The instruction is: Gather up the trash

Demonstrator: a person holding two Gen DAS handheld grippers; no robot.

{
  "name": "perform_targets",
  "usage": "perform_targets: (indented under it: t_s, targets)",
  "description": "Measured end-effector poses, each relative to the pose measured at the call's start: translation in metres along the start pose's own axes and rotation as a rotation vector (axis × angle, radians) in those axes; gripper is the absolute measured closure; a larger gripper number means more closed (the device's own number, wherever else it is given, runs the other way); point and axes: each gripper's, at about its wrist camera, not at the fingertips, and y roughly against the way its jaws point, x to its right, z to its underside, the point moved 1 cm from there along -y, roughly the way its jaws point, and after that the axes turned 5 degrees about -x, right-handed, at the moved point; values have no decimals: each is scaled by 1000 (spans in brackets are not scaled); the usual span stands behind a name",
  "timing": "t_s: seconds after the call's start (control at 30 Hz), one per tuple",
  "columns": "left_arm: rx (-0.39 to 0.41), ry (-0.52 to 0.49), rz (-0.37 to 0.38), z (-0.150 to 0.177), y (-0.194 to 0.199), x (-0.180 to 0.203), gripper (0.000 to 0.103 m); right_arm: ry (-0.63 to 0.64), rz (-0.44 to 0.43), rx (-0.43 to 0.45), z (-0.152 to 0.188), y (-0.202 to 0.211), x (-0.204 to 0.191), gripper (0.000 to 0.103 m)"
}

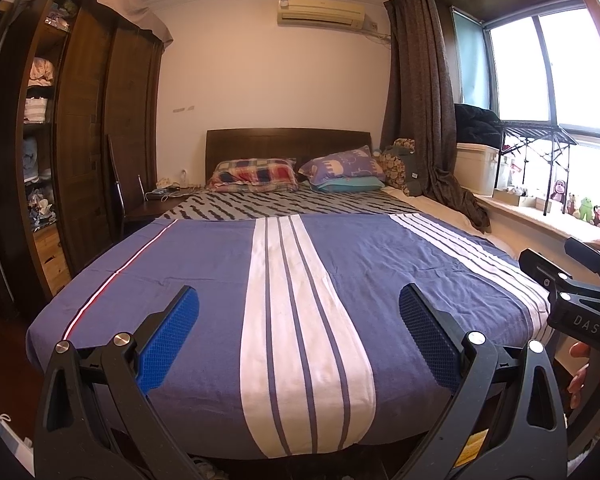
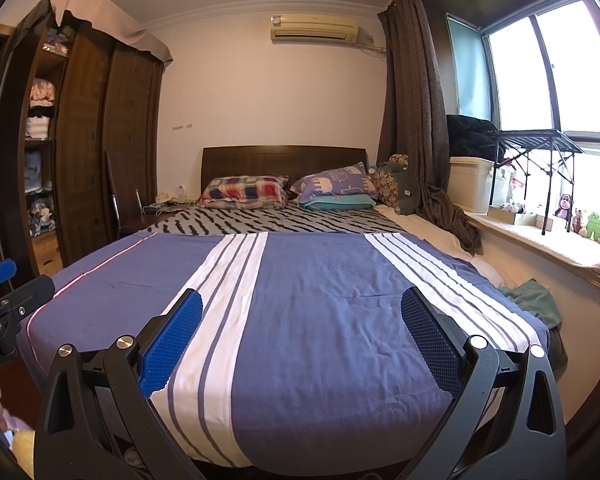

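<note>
Both grippers hover at the foot of a bed (image 1: 204, 280) with a blue cover and white stripes. My left gripper (image 1: 298, 300) is open and empty, its blue pads (image 1: 168, 340) wide apart. My right gripper (image 2: 302, 302) is also open and empty; its body shows at the right edge of the left wrist view (image 1: 572, 304). The left gripper's body shows at the left edge of the right wrist view (image 2: 4, 312). No clear piece of trash shows on the bed. Small items lie on the bedside table (image 1: 168, 192); I cannot tell what they are.
A dark wardrobe (image 1: 88, 140) with open shelves stands on the left. Pillows (image 1: 256, 174) lie at the headboard. A curtain (image 1: 424, 100), a white box (image 1: 476, 168), a black rack (image 1: 540, 136) and toys (image 1: 584, 208) line the window sill. A green cloth (image 2: 534, 300) lies right of the bed.
</note>
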Motion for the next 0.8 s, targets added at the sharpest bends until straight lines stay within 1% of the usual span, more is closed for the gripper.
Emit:
perform_targets:
  t_s: [0.53, 0.8]
  targets:
    - [-17, 1, -6, -1, -4, 0, 8, -5, 6, -11, 4, -4, 3, 3]
    - [-8, 14, -34, -5, -1, -1, 8, -9, 14, -17, 4, -8, 9, 3]
